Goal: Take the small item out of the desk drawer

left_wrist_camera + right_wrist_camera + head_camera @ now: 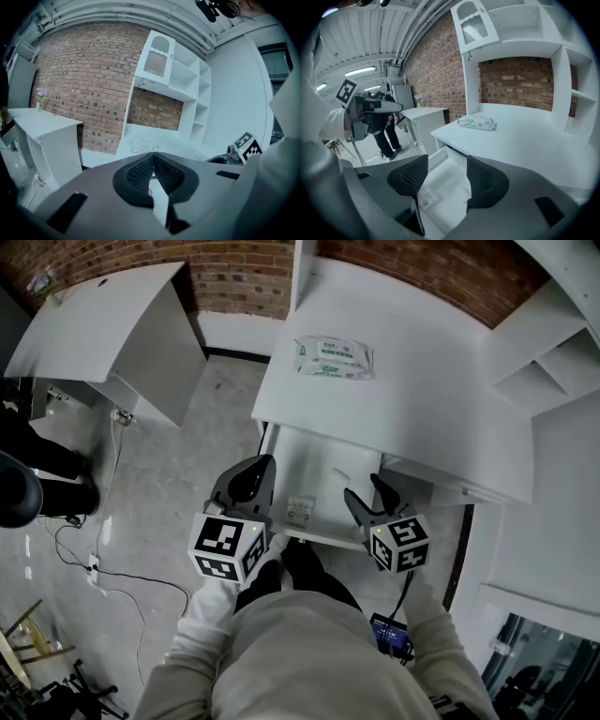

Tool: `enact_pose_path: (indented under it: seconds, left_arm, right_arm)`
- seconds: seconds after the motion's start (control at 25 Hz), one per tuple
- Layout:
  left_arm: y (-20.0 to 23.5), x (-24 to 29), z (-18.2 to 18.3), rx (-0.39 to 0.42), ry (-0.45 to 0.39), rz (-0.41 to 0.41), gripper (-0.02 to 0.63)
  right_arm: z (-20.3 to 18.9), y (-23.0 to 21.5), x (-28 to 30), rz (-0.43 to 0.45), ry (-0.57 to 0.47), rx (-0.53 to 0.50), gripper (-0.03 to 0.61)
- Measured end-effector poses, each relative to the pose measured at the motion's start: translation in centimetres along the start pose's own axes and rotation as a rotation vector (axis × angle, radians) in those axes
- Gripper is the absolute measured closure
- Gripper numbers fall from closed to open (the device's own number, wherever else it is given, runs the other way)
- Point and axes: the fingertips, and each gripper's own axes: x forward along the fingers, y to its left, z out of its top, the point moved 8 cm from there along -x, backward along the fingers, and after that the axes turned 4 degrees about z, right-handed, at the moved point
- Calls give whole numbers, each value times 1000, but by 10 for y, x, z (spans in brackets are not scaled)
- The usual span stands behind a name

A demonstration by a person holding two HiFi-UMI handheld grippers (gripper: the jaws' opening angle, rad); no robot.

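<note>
The white desk is standing against a brick wall, and its drawer is hanging open toward the person. The small item, a flat white packet with faint print, is lying on the drawer floor close to the near edge, in the left half. The left gripper is hovering over the drawer's near left corner, just left of the packet and not touching it. In the left gripper view its jaws are meeting at the tips, with nothing clearly held between the pads. The right gripper is hanging over the near right part of the drawer, to the right of the packet. In the right gripper view its jaws are standing well apart, and the open drawer is showing between them, with the packet lying down by the left pad and clear of both. A pack of wet wipes is resting on the desktop farther back, well apart from the drawer. A second white desk is standing off to the far left.
</note>
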Motion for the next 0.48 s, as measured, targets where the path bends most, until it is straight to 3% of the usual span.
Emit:
enact_pose_path:
  seconds: [0.48]
  left_arm:
    - [13, 20, -9, -29, 68, 94, 597]
  right_arm:
    - [-28, -25, 75, 120, 215, -69, 305]
